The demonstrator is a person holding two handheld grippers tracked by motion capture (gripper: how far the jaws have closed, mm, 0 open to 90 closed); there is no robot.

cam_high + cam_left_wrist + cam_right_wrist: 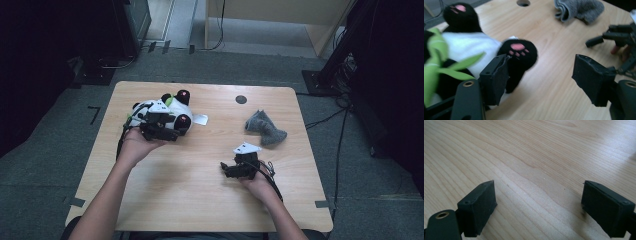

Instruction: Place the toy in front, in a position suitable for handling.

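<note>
Plush panda lies at the table's far left, the left gripper right beside it.

The left gripper's jaws stand apart, one pad against the toy's black paw, nothing clamped between them. Nearer the person, the right gripper hovers over bare wood, jaws wide and empty. A crumpled grey cloth sits well apart, at far right.

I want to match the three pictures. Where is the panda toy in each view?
High view: panda toy lies at the table's left, by the left gripper.
Left gripper view: it sits at the left, its paw beside the left finger.
Right gripper view: bare tabletop between open fingers.
Shared landmark: the grey cloth.
</note>
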